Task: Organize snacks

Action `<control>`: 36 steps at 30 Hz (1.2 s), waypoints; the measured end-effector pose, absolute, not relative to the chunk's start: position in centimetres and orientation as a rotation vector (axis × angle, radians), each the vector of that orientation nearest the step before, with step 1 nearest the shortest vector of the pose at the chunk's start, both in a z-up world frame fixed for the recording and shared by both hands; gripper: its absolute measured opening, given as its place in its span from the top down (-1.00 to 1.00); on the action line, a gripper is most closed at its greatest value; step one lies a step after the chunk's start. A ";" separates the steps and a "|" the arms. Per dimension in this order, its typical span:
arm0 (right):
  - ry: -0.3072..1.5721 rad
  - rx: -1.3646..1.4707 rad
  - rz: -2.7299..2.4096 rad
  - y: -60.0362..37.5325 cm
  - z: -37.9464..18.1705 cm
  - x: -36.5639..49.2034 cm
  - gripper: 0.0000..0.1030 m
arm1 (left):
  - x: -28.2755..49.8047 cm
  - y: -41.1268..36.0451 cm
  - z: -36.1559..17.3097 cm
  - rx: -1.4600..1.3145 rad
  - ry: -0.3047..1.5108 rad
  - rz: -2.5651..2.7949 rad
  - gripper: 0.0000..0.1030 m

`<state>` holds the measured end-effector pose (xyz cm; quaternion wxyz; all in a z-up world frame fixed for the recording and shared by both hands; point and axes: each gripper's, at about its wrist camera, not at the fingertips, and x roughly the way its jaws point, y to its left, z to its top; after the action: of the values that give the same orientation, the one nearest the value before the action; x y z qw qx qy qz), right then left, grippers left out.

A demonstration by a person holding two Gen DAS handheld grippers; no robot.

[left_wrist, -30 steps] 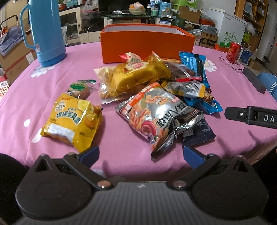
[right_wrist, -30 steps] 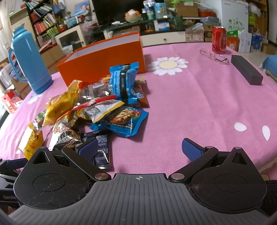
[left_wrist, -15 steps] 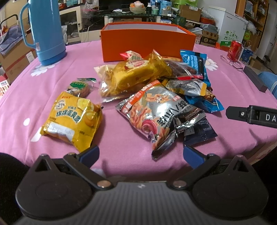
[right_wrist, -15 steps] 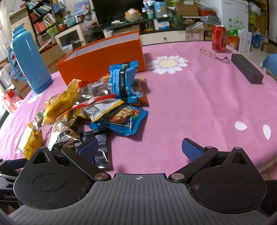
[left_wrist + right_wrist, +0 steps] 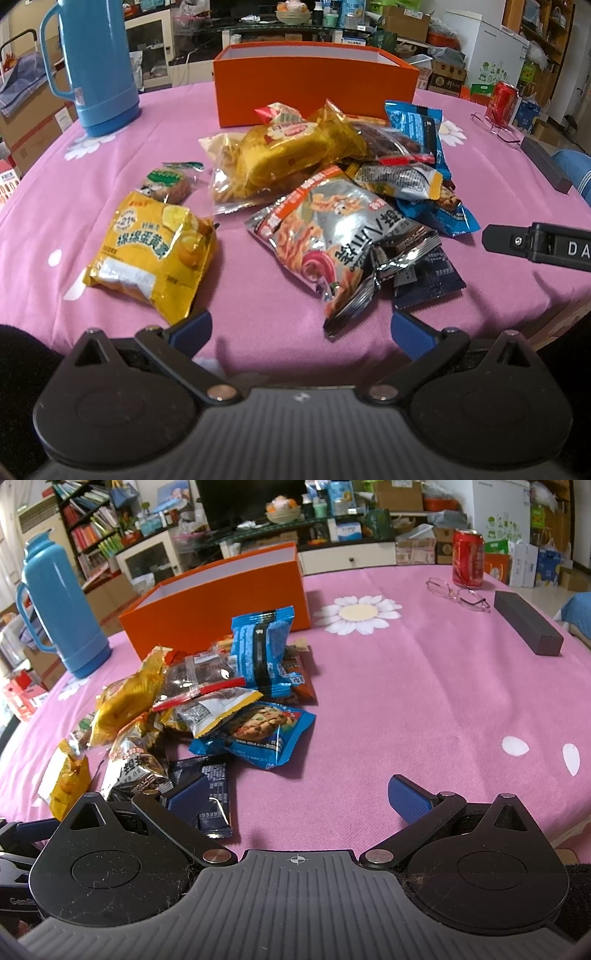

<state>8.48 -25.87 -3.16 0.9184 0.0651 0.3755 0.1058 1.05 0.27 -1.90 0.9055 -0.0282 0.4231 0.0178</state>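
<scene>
Left wrist view: we hold our left gripper (image 5: 299, 326) low at the near table edge, jaws spread wide with only pink tablecloth (image 5: 258, 295) between the pads.
Right wrist view: our right gripper (image 5: 299, 797) is likewise released and empty; its left pad overlaps the dark blue packet (image 5: 212, 786) in the picture, and we cannot tell whether they touch.
Snack pile: the snacks (image 5: 332, 192) lie heaped mid-table, just in front of the orange box (image 5: 314, 86).
Hidden: we cannot see the box floor from either view; packets low in the heap are covered by those on top.
Cut off: our own gripper bodies block the nearest strip of table.
Apart from the heap: the yellow egg-yolk bag (image 5: 151, 247) and a small round cookie pack (image 5: 166, 181) lie alone on the left.
Open room: bare cloth spreads right of the heap, out to the glasses (image 5: 458, 594), red can (image 5: 468, 559) and dark block (image 5: 528, 627).
Left edge: the blue thermos (image 5: 96, 66) stands beside the box.
</scene>
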 end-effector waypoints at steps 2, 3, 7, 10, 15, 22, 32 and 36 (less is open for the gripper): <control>0.774 0.134 0.218 -25.9 -3.2 8.5 -0.77 | 1.1 0.3 -1.9 -0.059 0.877 0.037 -0.99; 0.775 0.134 0.218 -25.9 -3.3 8.5 -0.77 | 1.1 0.3 -2.0 -0.060 0.878 0.036 -0.99; 0.778 0.134 0.218 -25.8 -3.4 8.7 -0.77 | 1.2 0.3 -2.1 -0.061 0.882 0.035 -0.99; 0.781 0.133 0.218 -25.8 -3.4 8.7 -0.77 | 1.3 0.3 -2.2 -0.060 0.886 0.033 -0.99; 0.785 0.132 0.220 -25.7 -3.5 8.8 -0.77 | 1.5 0.4 -2.4 -0.063 0.895 0.034 -0.99; 0.791 0.131 0.221 -25.7 -3.6 8.9 -0.77 | 1.6 0.4 -2.6 -0.062 0.899 0.036 -0.99; 0.707 0.136 0.203 -26.2 -1.8 9.2 -0.77 | 2.5 3.1 2.4 -0.070 0.766 0.096 -0.99; 0.694 0.095 0.200 -26.1 -0.5 11.2 -0.77 | 4.5 5.5 4.6 -0.040 0.704 0.162 -0.99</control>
<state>11.20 -26.08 -0.54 0.9344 0.0465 0.3394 0.0976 4.49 5.53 4.56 0.9353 -0.0196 0.3442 0.0795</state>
